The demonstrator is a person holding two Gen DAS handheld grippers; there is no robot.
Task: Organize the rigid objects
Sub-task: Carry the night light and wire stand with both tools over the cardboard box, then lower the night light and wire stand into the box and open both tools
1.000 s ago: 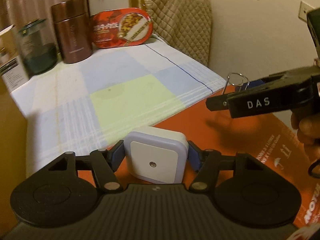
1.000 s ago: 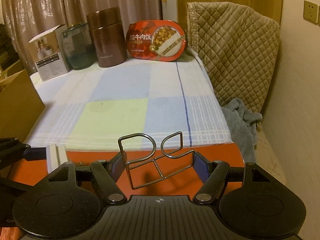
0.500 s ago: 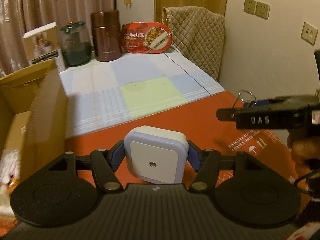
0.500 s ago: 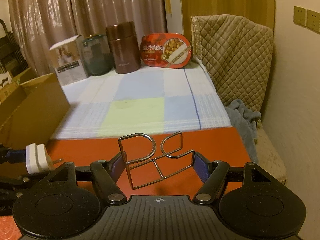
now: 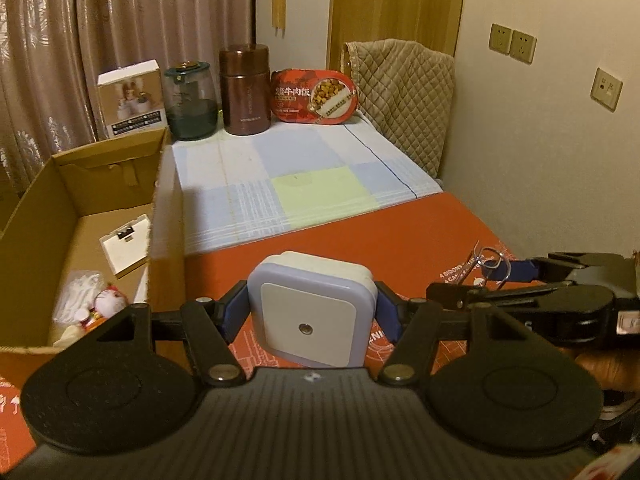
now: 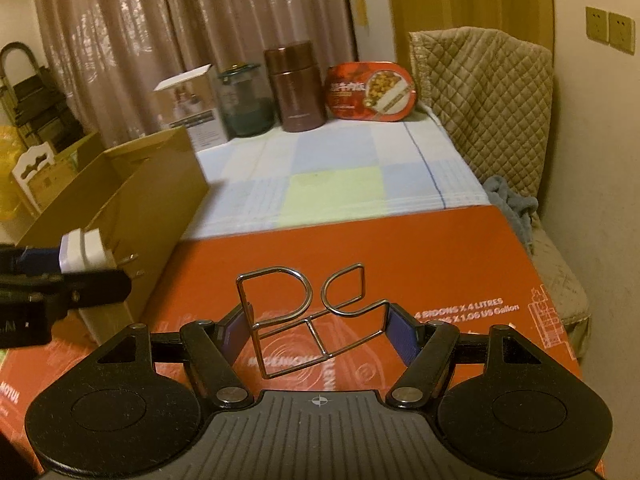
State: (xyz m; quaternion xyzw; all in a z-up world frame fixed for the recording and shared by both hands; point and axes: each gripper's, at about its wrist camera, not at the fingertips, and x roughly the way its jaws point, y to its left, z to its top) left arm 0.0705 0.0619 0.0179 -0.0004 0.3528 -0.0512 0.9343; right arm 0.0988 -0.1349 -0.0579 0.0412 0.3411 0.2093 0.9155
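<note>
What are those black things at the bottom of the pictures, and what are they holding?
They are two claws that a person holds, one per hand. Each carries a camera looking out along its fingers, so each picture comes from one claw. The left claw grips a small white night light. The right claw grips a bent wire puzzle. Below is a red board, then a checked cloth with a jar, a brown flask and a food tin. On the left is an open cardboard box.
</note>
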